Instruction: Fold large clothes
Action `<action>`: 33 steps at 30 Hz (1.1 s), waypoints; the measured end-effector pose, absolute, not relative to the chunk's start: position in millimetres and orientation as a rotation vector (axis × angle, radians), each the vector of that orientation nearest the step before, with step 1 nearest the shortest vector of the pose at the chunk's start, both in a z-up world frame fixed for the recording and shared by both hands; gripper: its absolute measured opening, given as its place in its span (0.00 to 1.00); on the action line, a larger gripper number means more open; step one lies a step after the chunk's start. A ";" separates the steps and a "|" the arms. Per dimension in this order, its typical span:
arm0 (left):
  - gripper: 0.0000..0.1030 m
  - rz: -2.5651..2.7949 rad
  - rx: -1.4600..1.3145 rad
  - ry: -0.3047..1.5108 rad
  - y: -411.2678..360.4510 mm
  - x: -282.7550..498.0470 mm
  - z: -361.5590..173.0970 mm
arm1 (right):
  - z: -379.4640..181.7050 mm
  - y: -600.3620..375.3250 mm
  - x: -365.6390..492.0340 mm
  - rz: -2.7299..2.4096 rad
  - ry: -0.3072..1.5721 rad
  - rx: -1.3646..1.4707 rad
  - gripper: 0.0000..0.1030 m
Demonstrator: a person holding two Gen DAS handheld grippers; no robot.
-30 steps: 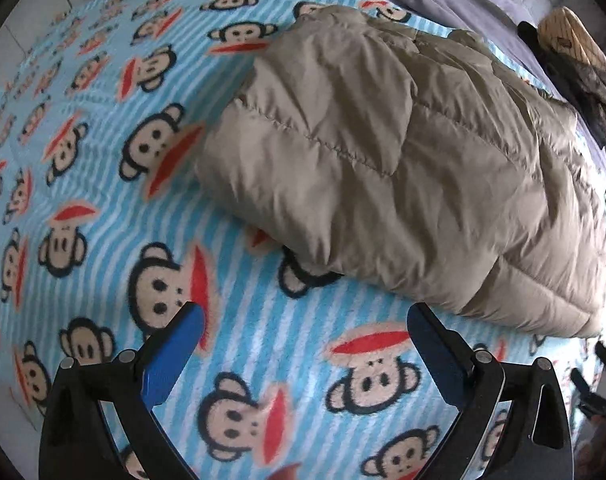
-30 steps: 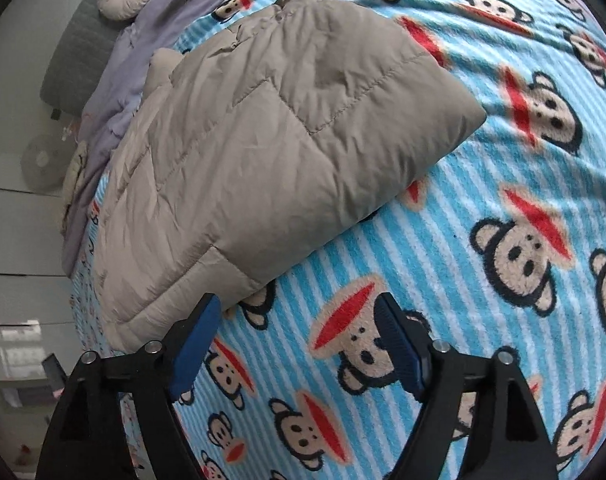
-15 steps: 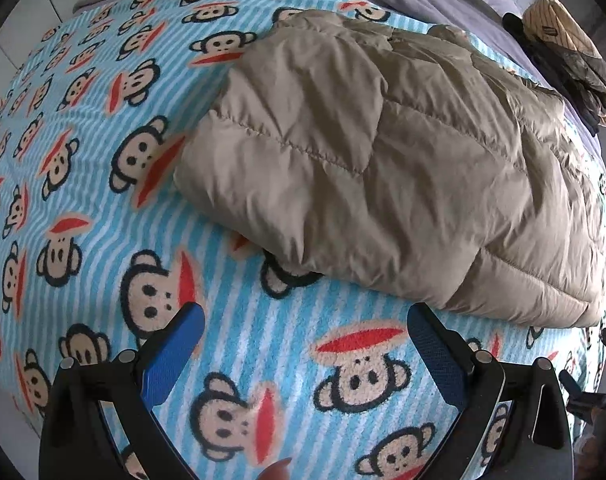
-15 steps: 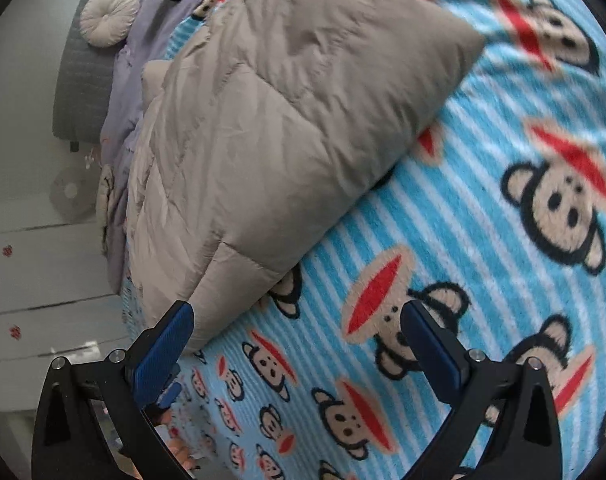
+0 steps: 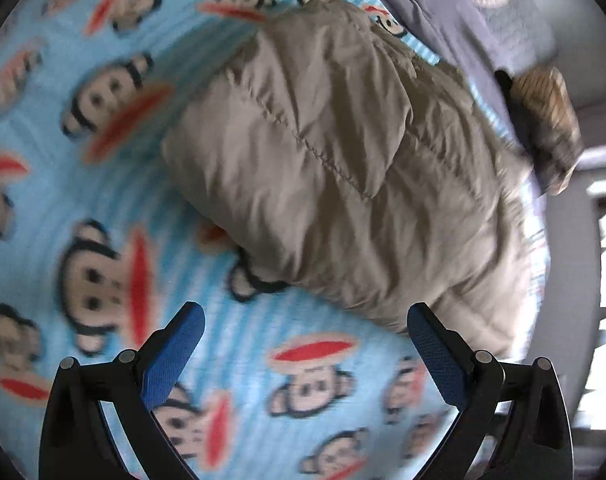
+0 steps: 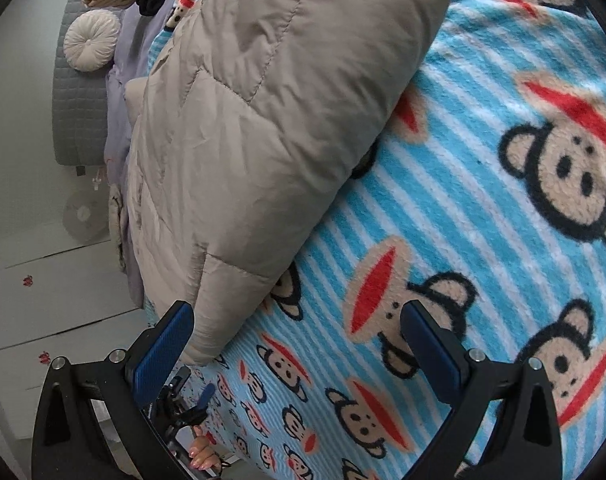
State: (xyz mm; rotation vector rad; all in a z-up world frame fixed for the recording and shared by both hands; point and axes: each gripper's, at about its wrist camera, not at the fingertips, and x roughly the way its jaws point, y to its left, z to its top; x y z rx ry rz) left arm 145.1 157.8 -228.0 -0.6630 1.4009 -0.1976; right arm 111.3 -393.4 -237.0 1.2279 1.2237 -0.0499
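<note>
A blue-and-white striped monkey-print blanket [image 6: 483,208] covers the bed and serves as the reference surface. On it lies the folded beige quilted jacket [image 5: 343,168], a long padded bundle running from the blanket's near part toward the grey-lilac bedding [image 5: 435,12] at its far edge. In the right wrist view the jacket [image 6: 263,120] fills the upper left, and its lower corner reaches down just inside the left-hand pad of the right gripper [image 6: 297,322]; whether pad and cloth touch cannot be told. That gripper's jaws stand wide apart, with only this corner and bare blanket between them. In the left wrist view, which is blurred, the left gripper [image 5: 305,322] hangs over the blanket just short of the jacket's near edge, jaws spread wide and nothing between them. Beyond the jacket, on the bedding, sit a round white cushion [image 6: 91,40] and a tan and dark bundle [image 5: 547,120]. A person's fingertips [image 6: 201,456] show below the blanket's edge.
</note>
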 end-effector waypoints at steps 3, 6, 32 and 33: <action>0.99 -0.241 -0.771 1.391 163.9 150.8 -243.4 | -239.2 -391.4 116.9 -0.023 1.197 1.257 1.00; 0.99 -0.251 -0.811 1.396 164.2 161.0 -261.8 | -242.5 -389.1 127.0 0.008 1.174 1.277 1.00; 0.21 -0.345 -0.801 1.170 115.1 222.8 -226.3 | -264.9 -363.0 203.2 0.120 1.067 1.375 0.35; 0.21 -0.360 -0.787 1.151 114.0 220.5 -214.9 | -257.5 -362.9 202.5 0.130 1.057 1.357 0.30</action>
